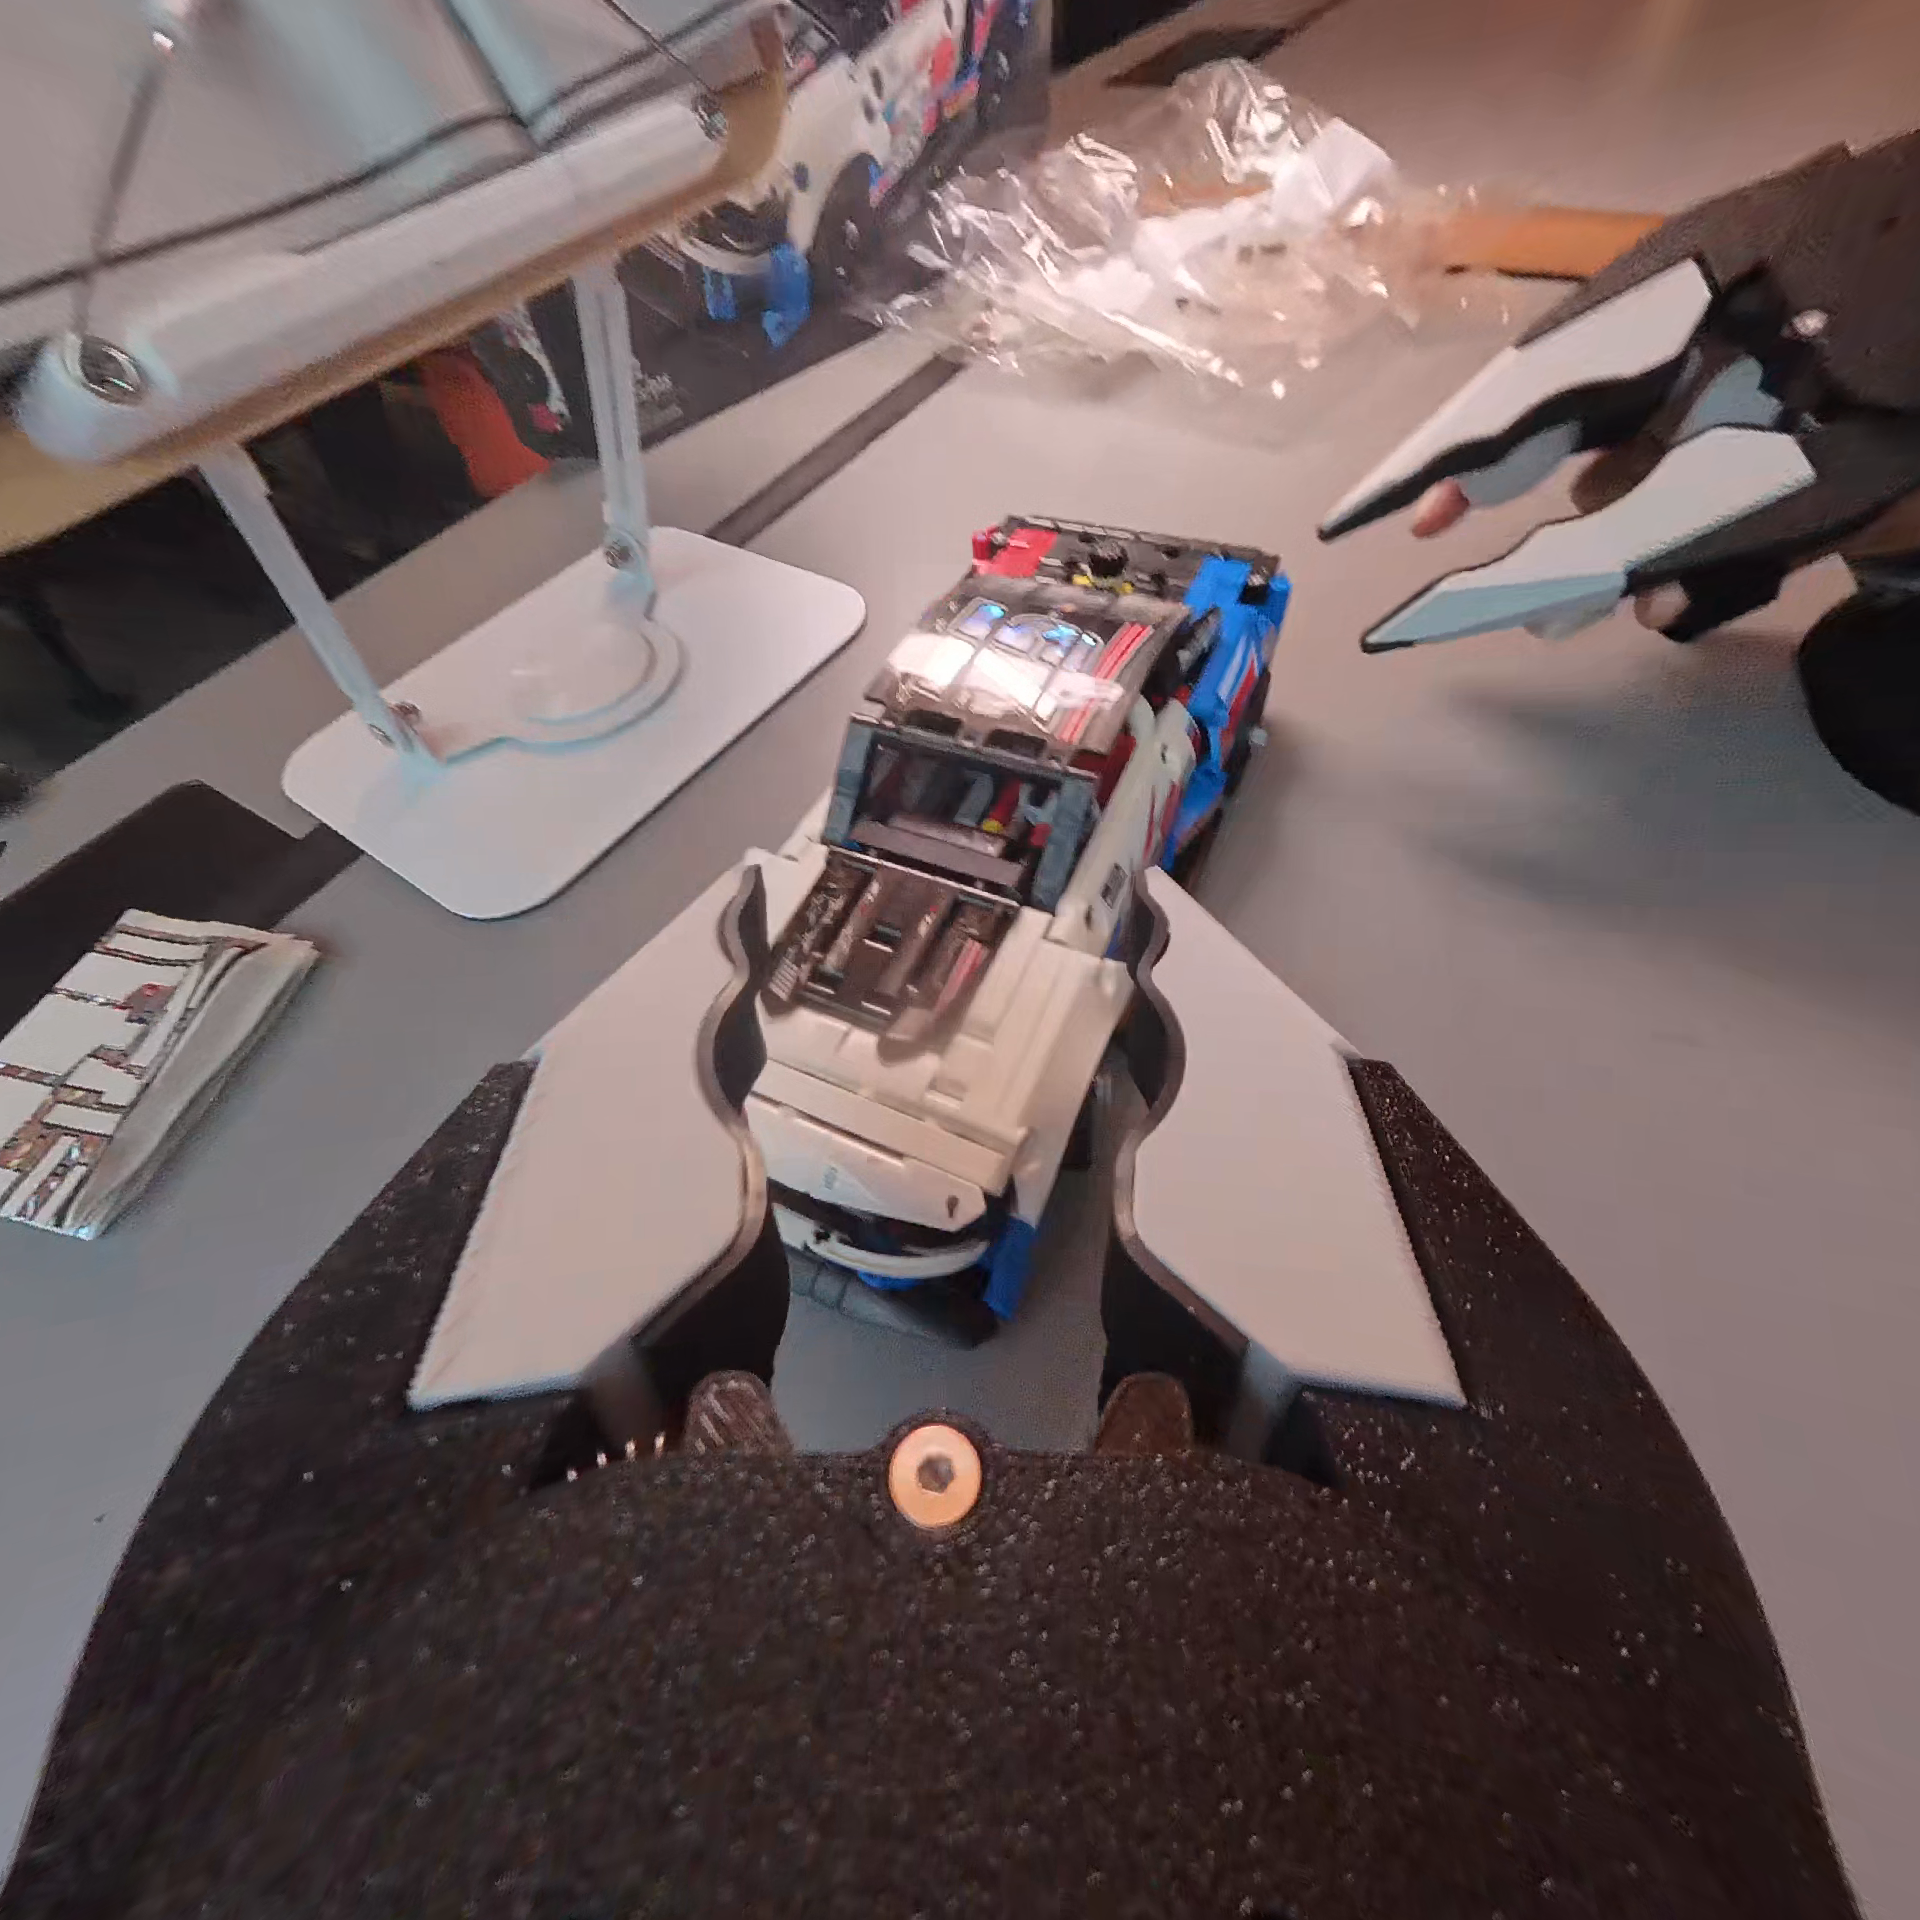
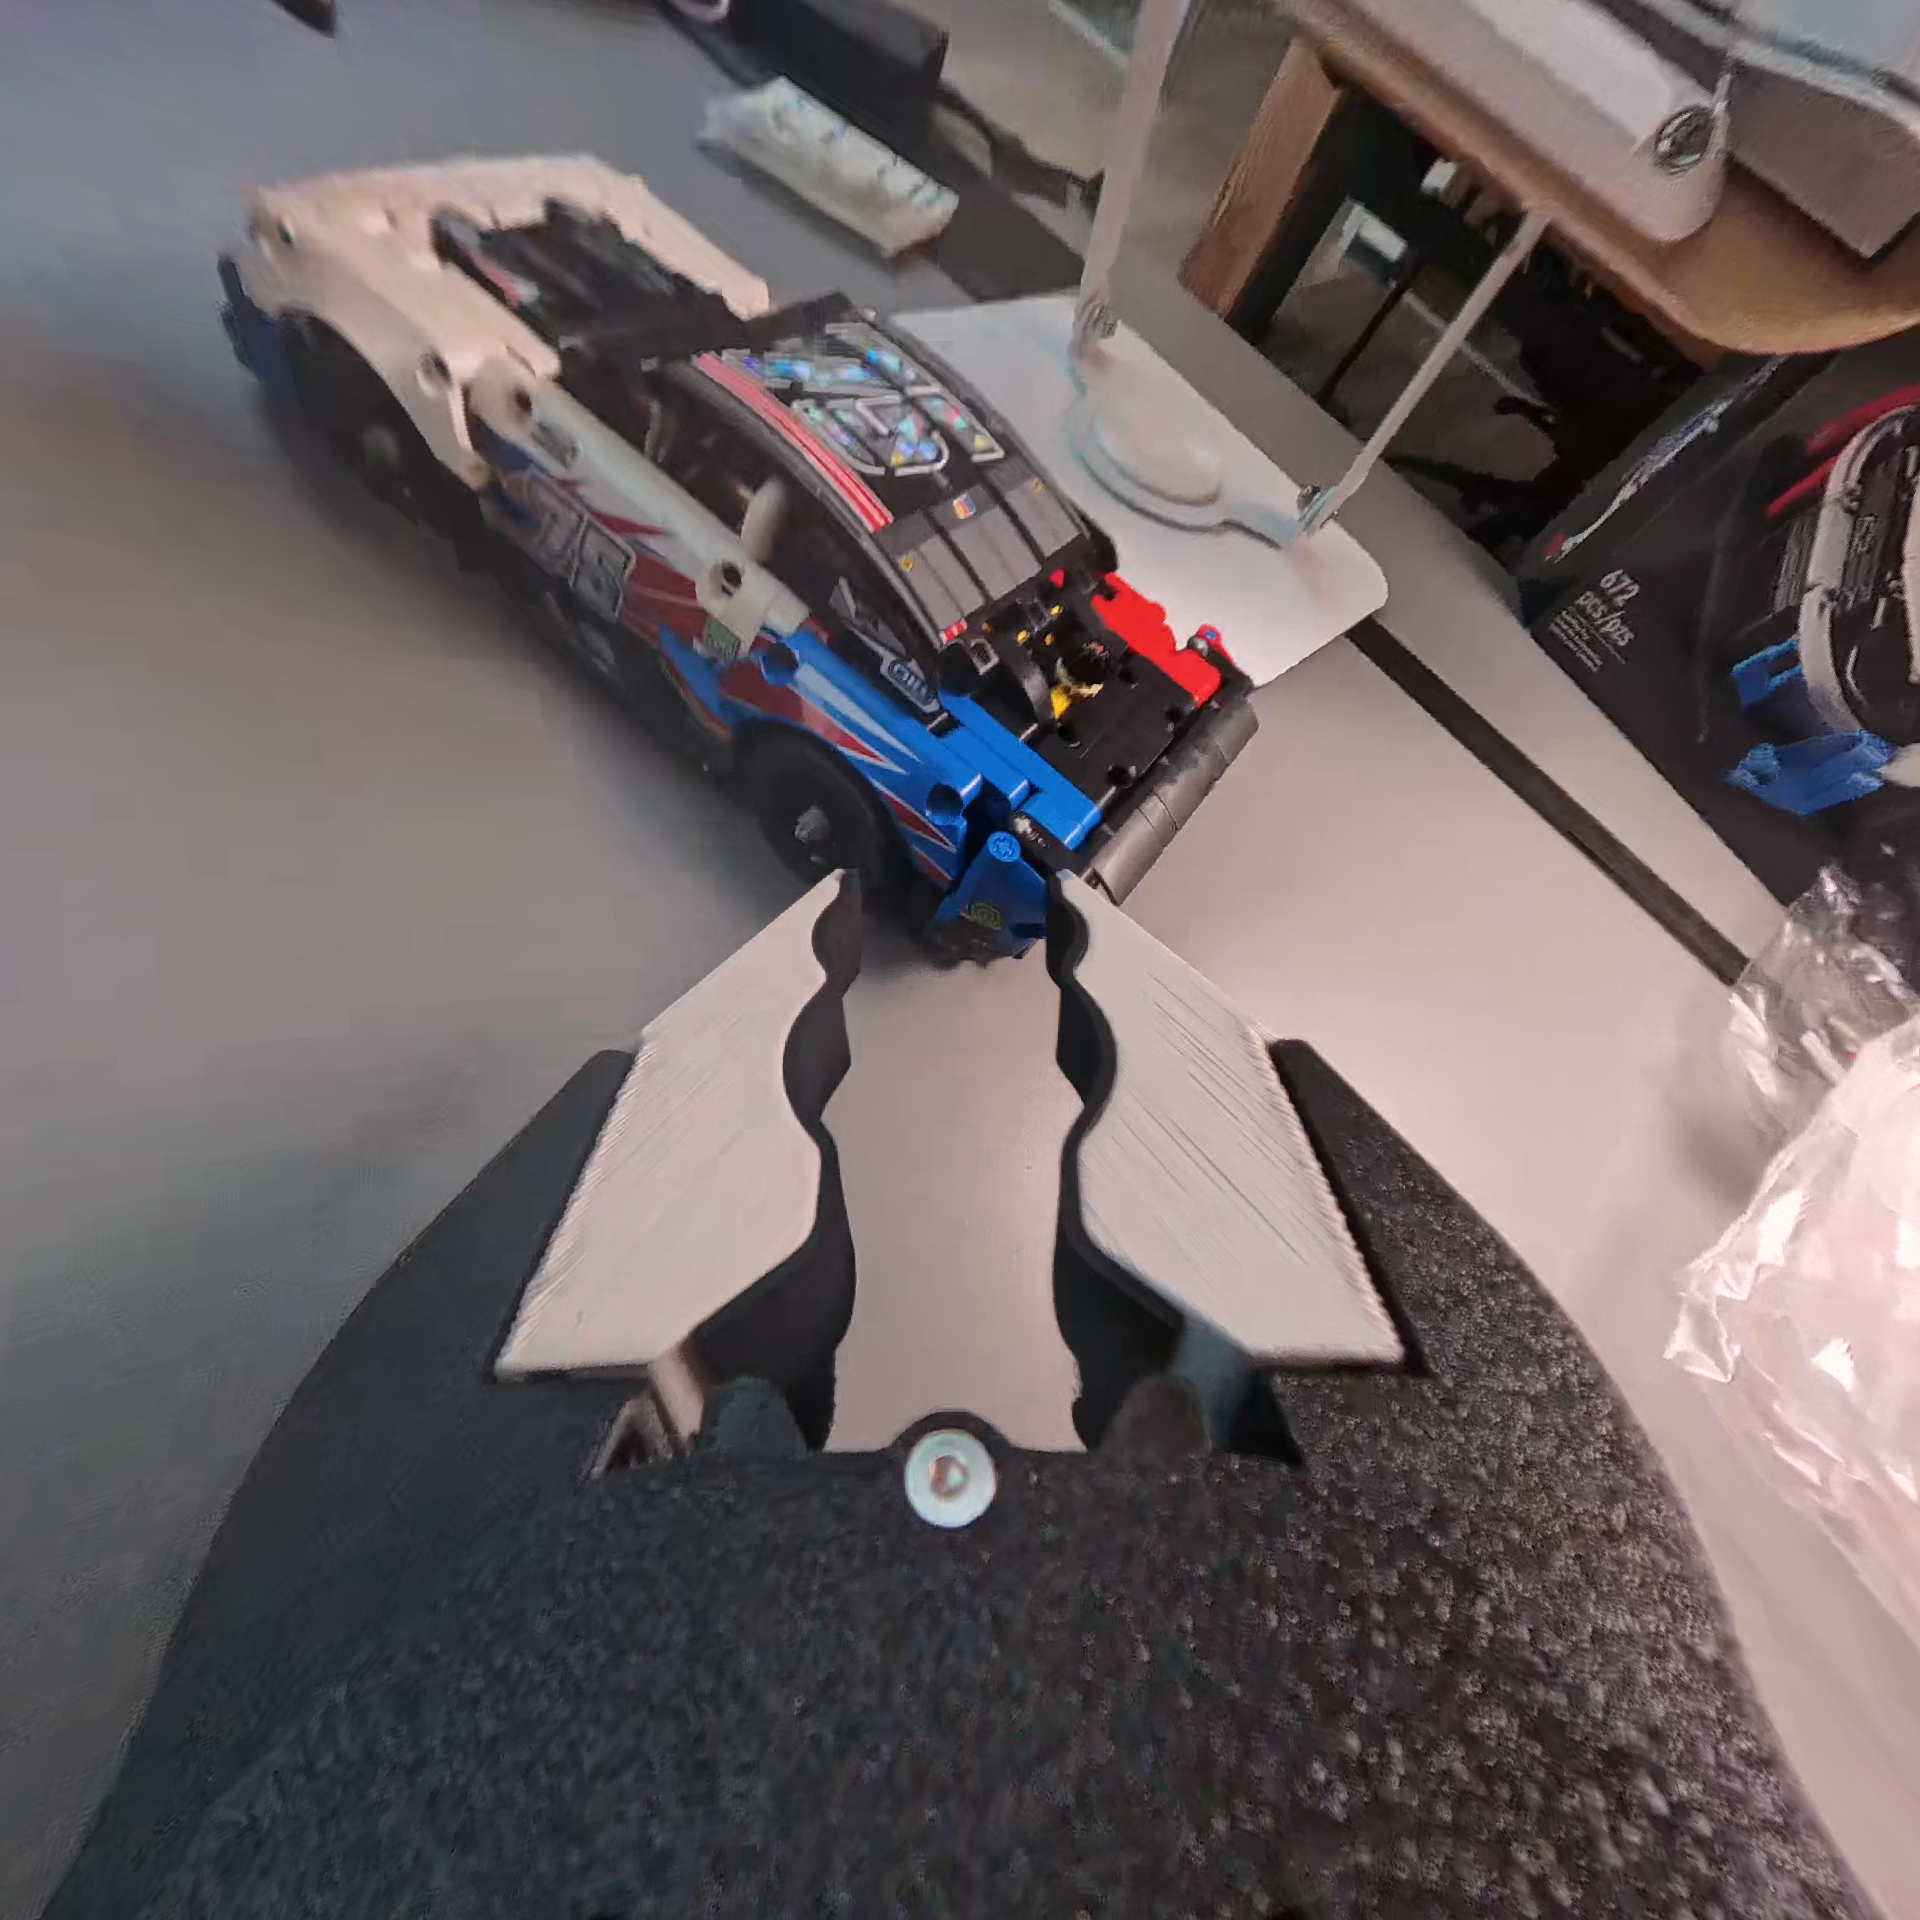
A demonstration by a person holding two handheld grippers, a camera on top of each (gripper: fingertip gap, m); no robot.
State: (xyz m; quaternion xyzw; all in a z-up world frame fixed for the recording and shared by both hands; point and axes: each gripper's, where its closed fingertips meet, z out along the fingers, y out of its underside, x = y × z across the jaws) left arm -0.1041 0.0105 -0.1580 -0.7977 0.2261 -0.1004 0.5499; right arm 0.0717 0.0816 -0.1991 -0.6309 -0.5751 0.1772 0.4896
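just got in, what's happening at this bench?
A person holds two tools over a grey table. The left tool straddles the white front of a brick-built race car, its fingers on either side; whether they grip it is unclear. The right tool is open at the car's blue rear corner, holding nothing. A white stand, crumpled plastic bags and a folded booklet lie around.

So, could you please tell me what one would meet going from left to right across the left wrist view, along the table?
Folded booklet → white stand base → toy car between the left gripper jaws → right gripper, open, off to the side.
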